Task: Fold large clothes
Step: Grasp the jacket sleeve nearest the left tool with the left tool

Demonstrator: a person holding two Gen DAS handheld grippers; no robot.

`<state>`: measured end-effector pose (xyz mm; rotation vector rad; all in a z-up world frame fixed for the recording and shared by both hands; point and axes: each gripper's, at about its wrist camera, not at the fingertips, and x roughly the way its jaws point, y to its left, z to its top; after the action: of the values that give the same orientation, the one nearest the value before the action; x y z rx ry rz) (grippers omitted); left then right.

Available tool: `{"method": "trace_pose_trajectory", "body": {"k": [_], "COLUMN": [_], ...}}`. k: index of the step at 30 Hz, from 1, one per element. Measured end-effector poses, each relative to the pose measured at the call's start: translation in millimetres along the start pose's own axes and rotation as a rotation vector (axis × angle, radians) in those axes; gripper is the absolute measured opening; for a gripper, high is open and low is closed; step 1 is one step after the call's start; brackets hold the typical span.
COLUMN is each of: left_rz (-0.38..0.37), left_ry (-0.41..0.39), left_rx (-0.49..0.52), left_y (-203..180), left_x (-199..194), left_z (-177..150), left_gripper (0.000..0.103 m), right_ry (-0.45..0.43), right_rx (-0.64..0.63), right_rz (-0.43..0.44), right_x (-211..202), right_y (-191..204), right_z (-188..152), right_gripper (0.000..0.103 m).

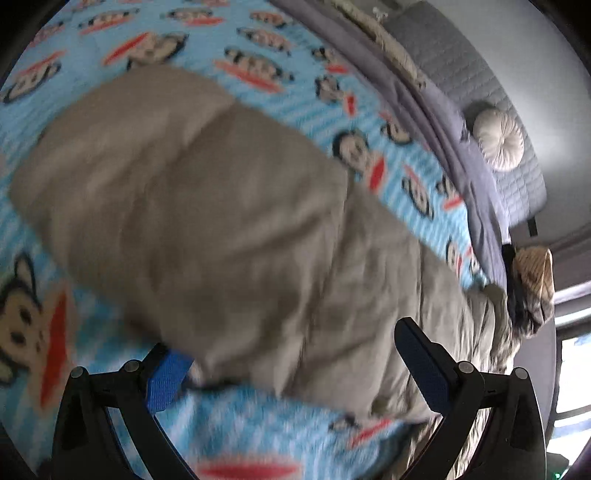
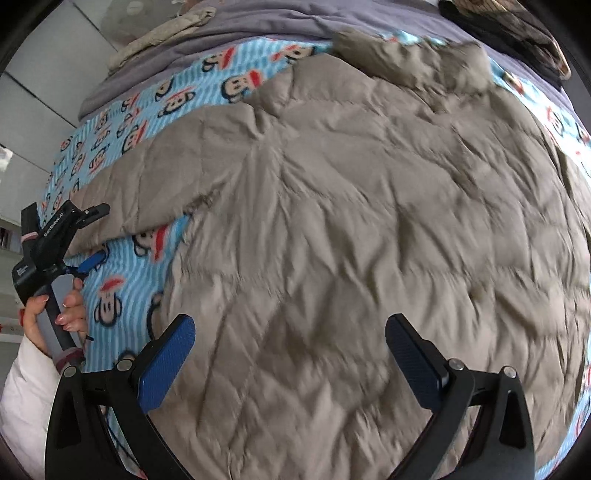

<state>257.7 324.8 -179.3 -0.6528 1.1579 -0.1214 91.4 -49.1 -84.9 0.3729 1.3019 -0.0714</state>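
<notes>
The taupe quilted coat point(image 2: 351, 221) lay spread on the monkey-print blanket point(image 2: 122, 122) for folding; the left tool point(image 1: 295, 369) and right tool point(image 2: 291, 350) hovered with fingers apart, holding nothing.

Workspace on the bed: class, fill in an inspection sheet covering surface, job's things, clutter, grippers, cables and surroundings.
Surface: blue monkey-print blanket over a purple sheet.
Job's things: taupe quilted coat spread flat, sleeve lying out sideways.
Clutter: round cushion; dark garments at the bed's far edge.
Grippers: left gripper jaws apart, straddling the sleeve edge; right gripper jaws apart above the coat.
Cables: nothing seen.
Surroundings: grey padded headboard; window.
</notes>
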Motion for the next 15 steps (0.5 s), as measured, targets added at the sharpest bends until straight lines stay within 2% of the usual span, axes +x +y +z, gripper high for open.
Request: {"method": "trace_pose_trajectory", "body": {"k": [3,4,5,6,7,8,9,12,13,14,15], "left_rz": [0.002,0.011,0.014,0.001,-0.051,-0.101,-0.147,-0.167,-0.180,-0.194,-0.206], "left_ry": [-0.054,-0.073,-0.084,-0.081,-0.063,-0.053,-0.061,-0.104,-0.135,-0.154,-0.170], "left_rx": [-0.027,-0.030,-0.028,-0.015,-0.005,-0.006,-0.015,0.049,0.074,0.098,0.116], "left_y": [-2.6,-3.4,-2.6,-4.1,-3.2,1.1,2.4,-4.6,-8.2,-15.2,-21.5], "left_x": [1.7,2.1,2.2,6.0,8.5,8.2,7.5,-8.1,-14.5,-23.7,-31.3], "left_z": [17.8,22.5,25.8,31.6,35.9,35.3,38.3,40.7,40.9,42.7,43.2], "left_gripper": [0.102,0.094,0.069,0.052,0.018,0.009,0.009,0.009,0.009,0.009,0.009], "right_ry": [-0.022,-0.033,-0.044,-0.056,-0.065,-0.073,-0.076,-0.092,-0.104,-0.109,-0.088], "right_rx": [-0.017,-0.023,-0.029,-0.033,-0.031,-0.025,-0.020,0.008,0.022,0.039,0.069], "right_rz": [0.023,0.034,0.047,0.064,0.076,0.093,0.108,0.156,0.175,0.198,0.230], "right_x": [9.0,12.4,15.3,19.8,22.6,27.0,30.7,42.9,46.8,50.3,60.6], "right_y": [13.2,19.3,25.2,31.8,36.6,41.4,44.8,54.0,54.7,53.8,51.3], "right_z": [17.4,25.5,32.3,43.1,49.1,58.2,64.5,83.2,87.7,89.4,94.3], "right_gripper": [0.103,0.103,0.103,0.103,0.103,0.103,0.103,0.102,0.095,0.069,0.048]}}
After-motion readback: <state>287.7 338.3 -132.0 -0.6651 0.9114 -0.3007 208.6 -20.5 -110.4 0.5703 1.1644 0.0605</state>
